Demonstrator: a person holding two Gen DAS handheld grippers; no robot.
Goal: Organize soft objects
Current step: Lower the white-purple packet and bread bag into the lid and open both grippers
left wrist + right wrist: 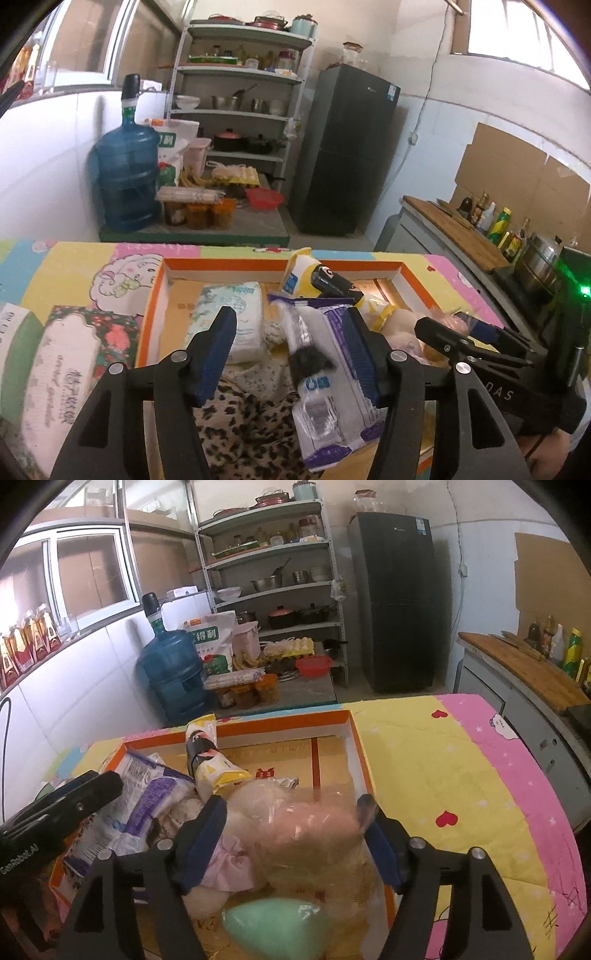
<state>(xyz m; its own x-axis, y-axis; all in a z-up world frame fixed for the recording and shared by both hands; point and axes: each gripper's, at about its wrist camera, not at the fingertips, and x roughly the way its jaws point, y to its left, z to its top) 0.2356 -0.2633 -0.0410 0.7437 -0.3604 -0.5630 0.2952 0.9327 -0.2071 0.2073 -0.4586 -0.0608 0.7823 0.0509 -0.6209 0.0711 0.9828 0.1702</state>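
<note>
An orange-rimmed cardboard box (pixel 280 264) on the cartoon-print table cover holds the soft things. My left gripper (pixel 290 347) stands open over it. A purple-and-white plastic packet (pixel 332 369) lies blurred between its fingers, close to the right one. A white padded pack (pixel 232 317) and a leopard-print cloth (pixel 240 424) lie below. My right gripper (pixel 291 830) is open around a clear bag of plush toys (pixel 314 834), pink and cream, with a mint-green piece (pixel 277 923) at the near end. A yellow-and-white pouch (pixel 207 760) leans inside the box (pixel 354 746).
A floral tissue pack (pixel 66 369) and a green-and-white pack (pixel 11 339) lie on the table left of the box. Behind the table stand a water jug (pixel 125 173), a shelf rack (pixel 243 92) and a dark fridge (pixel 347 147). A counter with bottles (pixel 495 221) runs along the right.
</note>
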